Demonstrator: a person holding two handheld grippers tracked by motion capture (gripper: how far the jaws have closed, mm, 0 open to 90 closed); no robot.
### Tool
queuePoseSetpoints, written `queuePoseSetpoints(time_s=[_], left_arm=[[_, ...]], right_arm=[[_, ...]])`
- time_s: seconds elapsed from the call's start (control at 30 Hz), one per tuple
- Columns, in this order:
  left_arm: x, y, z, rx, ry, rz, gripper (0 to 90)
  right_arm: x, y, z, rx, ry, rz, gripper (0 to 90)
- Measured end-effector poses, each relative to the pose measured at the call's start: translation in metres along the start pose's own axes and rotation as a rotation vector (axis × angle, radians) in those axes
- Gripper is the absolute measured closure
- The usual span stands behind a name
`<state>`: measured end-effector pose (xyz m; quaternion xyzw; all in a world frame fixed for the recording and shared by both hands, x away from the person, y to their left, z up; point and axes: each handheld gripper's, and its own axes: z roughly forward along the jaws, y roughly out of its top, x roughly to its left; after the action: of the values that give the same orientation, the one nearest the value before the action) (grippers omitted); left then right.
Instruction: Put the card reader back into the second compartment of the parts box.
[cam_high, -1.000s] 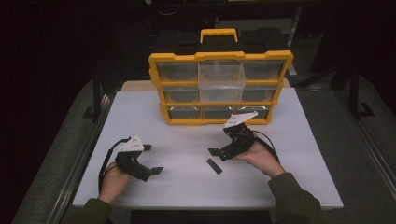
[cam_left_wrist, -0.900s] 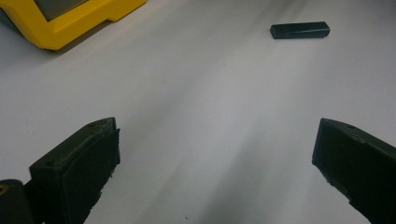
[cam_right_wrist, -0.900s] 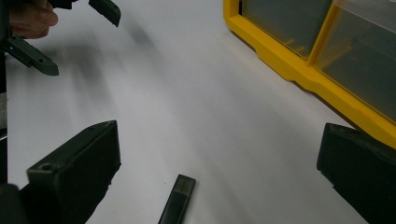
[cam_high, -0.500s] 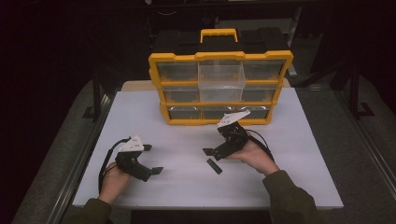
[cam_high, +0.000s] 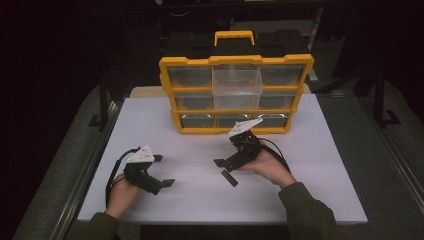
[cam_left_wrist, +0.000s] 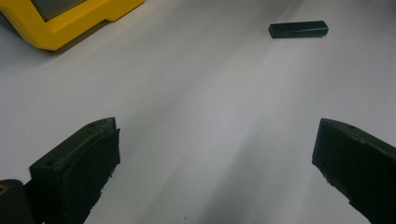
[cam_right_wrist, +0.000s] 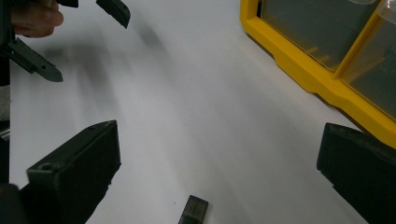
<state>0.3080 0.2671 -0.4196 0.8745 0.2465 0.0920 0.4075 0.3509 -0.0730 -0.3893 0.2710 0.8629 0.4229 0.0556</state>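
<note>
A small black bar (cam_high: 229, 178) lies flat on the white table (cam_high: 310, 165), just in front of my right gripper (cam_high: 227, 153). That gripper is open and empty, and it points left and down over the bar (cam_right_wrist: 194, 210). In its own view the jaws of my right gripper (cam_right_wrist: 219, 133) stand wide apart. My left gripper (cam_high: 163, 170) rests at the front left, open and empty, aimed right toward the bar (cam_left_wrist: 299, 29). A yellow organizer (cam_high: 235, 95) with clear drawers stands at the back; its top middle drawer (cam_high: 236, 82) is pulled out.
The organizer's yellow base corner (cam_left_wrist: 70, 23) is at the upper left of the left gripper view, and its frame (cam_right_wrist: 308, 70) runs along the right of the right gripper view. The left hand's gripper (cam_right_wrist: 84, 37) shows at that view's upper left. Dark floor surrounds the table.
My right gripper has shifted a little to the left, closer over the black bar. The bar and my left gripper have stayed put.
</note>
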Motion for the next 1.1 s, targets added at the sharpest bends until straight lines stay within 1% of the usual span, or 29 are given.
queuePoseSetpoints(time_s=[0.2, 0.37, 0.97, 1.1], left_arm=[[0.000, 0.000, 0.000, -0.001, 0.000, 0.002, 0.4], [-0.001, 0.000, 0.000, -0.002, -0.001, 0.003, 0.4], [-0.001, 0.000, 0.000, -0.002, -0.001, 0.005, 0.4], [-0.001, 0.000, -0.001, -0.001, 0.000, 0.005, 0.4]], right_arm=[[0.002, -0.002, 0.000, 0.019, 0.003, -0.004, 0.0], [0.003, -0.006, 0.003, 0.047, 0.007, -0.009, 0.0], [0.005, -0.017, 0.005, 0.089, 0.007, -0.012, 0.0], [0.006, -0.020, 0.006, 0.108, 0.006, -0.017, 0.0]])
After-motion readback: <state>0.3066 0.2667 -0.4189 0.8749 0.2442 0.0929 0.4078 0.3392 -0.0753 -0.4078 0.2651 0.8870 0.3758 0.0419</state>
